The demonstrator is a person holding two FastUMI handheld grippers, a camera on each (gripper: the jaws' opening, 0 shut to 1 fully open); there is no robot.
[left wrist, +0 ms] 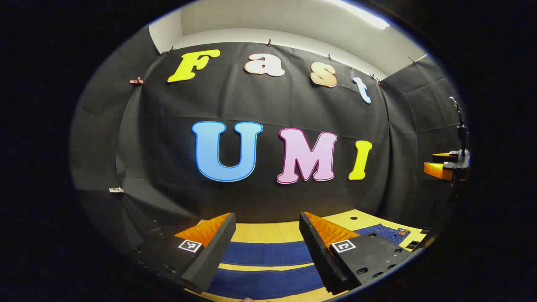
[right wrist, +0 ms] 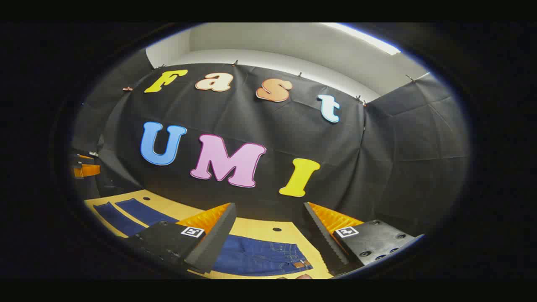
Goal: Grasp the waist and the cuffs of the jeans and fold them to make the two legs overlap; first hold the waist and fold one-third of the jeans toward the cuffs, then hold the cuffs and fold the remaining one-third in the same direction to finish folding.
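We are hovering both grippers, left (left wrist: pixel 267 247) and right (right wrist: pixel 268 239), fingers wide and empty, over jeans (right wrist: pixel 256 256) lying unfolded on the counter (right wrist: pixel 251 226), every fold remaining.

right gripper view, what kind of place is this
Probably a recording booth set up for a folding task, not a home: black cloth walls clipped up on all sides, a bare wooden table, and jeans laid out flat on it under a strip light.
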